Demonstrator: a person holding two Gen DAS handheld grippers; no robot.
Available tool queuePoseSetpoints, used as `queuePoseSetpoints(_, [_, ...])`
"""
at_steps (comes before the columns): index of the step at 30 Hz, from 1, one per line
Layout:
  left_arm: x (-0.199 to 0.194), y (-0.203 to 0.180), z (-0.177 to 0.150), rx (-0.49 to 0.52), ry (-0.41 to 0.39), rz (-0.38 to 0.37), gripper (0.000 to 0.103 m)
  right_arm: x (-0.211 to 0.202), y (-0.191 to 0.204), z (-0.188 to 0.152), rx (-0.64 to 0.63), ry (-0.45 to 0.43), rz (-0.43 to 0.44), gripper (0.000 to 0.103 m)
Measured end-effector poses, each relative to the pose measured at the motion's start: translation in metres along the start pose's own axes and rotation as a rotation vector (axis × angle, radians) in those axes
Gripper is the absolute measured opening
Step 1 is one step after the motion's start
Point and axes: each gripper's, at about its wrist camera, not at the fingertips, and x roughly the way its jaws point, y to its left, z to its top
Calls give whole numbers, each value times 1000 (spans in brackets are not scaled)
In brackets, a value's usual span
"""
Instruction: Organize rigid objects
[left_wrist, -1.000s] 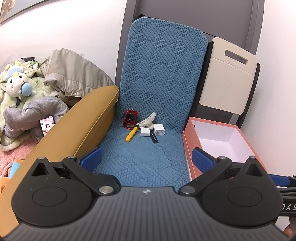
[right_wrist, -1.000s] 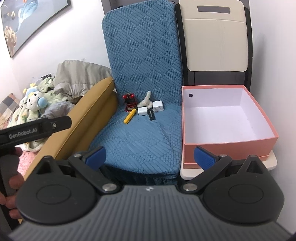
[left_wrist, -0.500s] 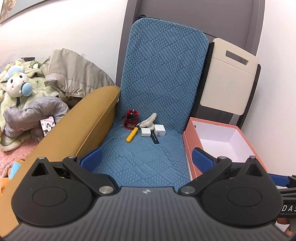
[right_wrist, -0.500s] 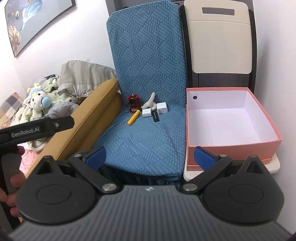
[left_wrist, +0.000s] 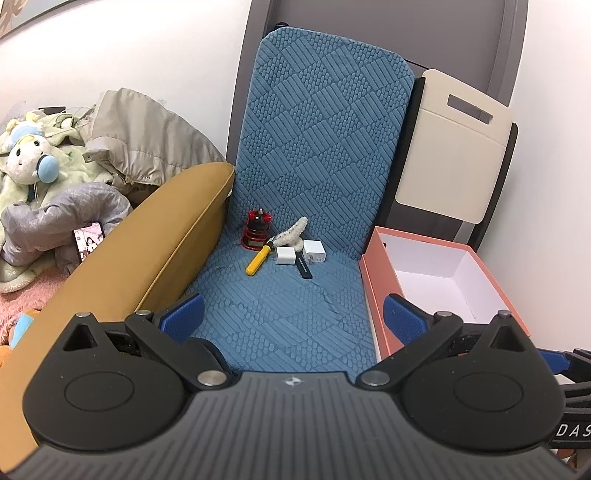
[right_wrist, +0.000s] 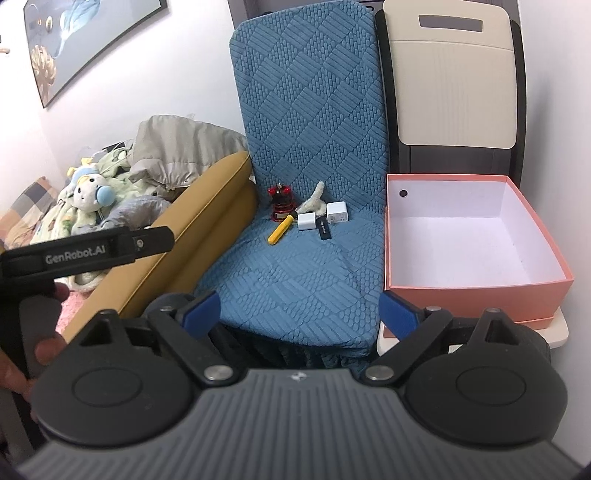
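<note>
At the back of the blue chair seat (left_wrist: 280, 314) lie a red toy (left_wrist: 256, 232), a yellow pen-like stick (left_wrist: 258, 260), a white fluffy piece (left_wrist: 293, 232), two white charger cubes (left_wrist: 285, 255) (left_wrist: 314, 251) and a black stick (left_wrist: 304, 265). The same group shows in the right wrist view around the yellow stick (right_wrist: 280, 232). An empty pink box (left_wrist: 436, 273) (right_wrist: 469, 236) stands right of the seat. My left gripper (left_wrist: 291, 314) is open and empty over the seat's front. My right gripper (right_wrist: 299, 314) is open and empty before the seat's front edge.
A mustard armrest cushion (left_wrist: 147, 266) borders the seat on the left. Beyond it lie blankets, a jacket and a plush toy (left_wrist: 29, 162). A beige folding chair back (right_wrist: 454, 81) stands behind the box. The left gripper's body (right_wrist: 85, 251) shows at the left of the right wrist view.
Both views have shifted slightly; the seat and box sit a little further right in the right wrist view. The objects have not moved and both grippers stay open.
</note>
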Motion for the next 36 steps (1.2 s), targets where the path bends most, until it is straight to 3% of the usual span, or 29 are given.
queuePoseSetpoints(3, [2,2,0,-2,5,-4,103,1,1,0,2,4,2,83])
queuePoseSetpoints(14, [18,8,0,-31,23,-22,103,8,0,-1,7,25,-8,68])
queuePoseSetpoints(21, [43,11,4,-35,55,-32,103,23,-7,3,32,53,-2,66])
queuePoseSetpoints(28, [85,12,10,-38,100,-45,103,55,-17,16,55,81,0,66])
queuePoseSetpoints(36, [162,25,24,-51,152,-51,103,108,-29,40,56,123,-12,62])
